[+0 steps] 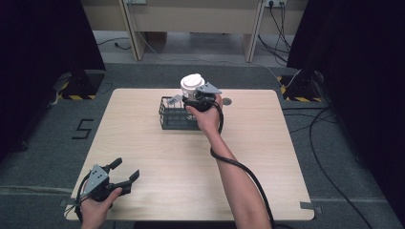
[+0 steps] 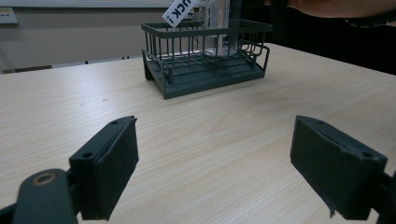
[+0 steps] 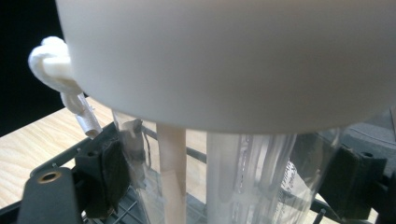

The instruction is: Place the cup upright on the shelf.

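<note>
Pale wood-grain table [image 1: 157,157] on grey carpet, black curtains to either side, cables trailing across the floor at the right. Near the far edge, a dark wire basket [image 1: 174,114], rectangular, thin metal bars over a slatted base. Inside it, upright, a clear plastic cup [image 3: 252,182] with vertical ribs, capped by a smooth white domed lid [image 1: 192,84]; a white strip with black letters "UCK I" leaning out over the basket's top, the rest cut off. Beside the cup's inner tube, a pale straw-like stick [image 3: 172,172]; knotted white cord hanging off the lid's edge at the left.

Right gripper [image 1: 199,101] reached out over the basket on a stretched forearm, hand wrapped round the grip, black padded jaws pressed on both sides of the clear cup just under the lid.

Left gripper [image 1: 125,173] held low at the near left corner, well apart from the basket, jaws spread wide and holding nothing, aimed across the bare tabletop.
</note>
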`<action>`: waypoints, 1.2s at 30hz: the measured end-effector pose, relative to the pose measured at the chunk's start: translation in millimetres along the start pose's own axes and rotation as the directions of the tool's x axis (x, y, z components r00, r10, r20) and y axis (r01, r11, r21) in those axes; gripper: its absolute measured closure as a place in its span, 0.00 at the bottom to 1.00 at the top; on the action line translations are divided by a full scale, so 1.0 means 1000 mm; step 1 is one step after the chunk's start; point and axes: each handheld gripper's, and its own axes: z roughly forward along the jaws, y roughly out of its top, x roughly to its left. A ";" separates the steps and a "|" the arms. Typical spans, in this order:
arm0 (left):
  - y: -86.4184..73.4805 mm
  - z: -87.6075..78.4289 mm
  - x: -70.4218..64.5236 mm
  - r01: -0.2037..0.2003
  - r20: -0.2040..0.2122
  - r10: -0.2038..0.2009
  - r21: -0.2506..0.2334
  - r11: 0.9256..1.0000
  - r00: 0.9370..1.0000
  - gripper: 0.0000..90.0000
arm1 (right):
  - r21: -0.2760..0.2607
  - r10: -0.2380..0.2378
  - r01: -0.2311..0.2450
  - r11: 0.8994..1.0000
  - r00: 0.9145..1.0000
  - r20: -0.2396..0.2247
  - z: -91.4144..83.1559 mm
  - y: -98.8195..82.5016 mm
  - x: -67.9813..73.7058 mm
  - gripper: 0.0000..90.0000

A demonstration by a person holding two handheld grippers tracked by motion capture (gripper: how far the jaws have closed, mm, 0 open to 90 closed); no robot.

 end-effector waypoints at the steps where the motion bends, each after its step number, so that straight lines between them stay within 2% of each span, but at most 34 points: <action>1: 0.000 0.000 0.000 0.000 0.000 0.000 0.000 1.000 1.000 0.16 | 0.003 -0.004 0.004 1.000 1.000 0.001 0.001 -0.002 0.000 0.19; 9: 0.000 0.000 0.000 0.000 0.002 0.000 -0.001 1.000 1.000 0.16 | -0.005 0.000 0.000 1.000 1.000 0.005 0.001 -0.005 0.002 0.18; 16: 0.000 0.001 -0.001 0.000 0.002 0.000 -0.001 1.000 1.000 0.16 | 0.033 0.017 -0.017 0.999 1.000 0.002 -0.002 -0.010 0.002 0.16; 25: 0.000 0.001 -0.001 0.001 -0.002 -0.001 -0.002 1.000 1.000 0.16 | 0.033 0.034 -0.033 0.999 0.999 -0.015 -0.017 -0.014 -0.001 0.15; 36: 0.000 0.000 -0.001 -0.001 -0.006 0.001 -0.002 1.000 1.000 0.16 | 0.024 0.002 -0.002 1.000 0.999 -0.038 -0.042 -0.016 0.001 0.16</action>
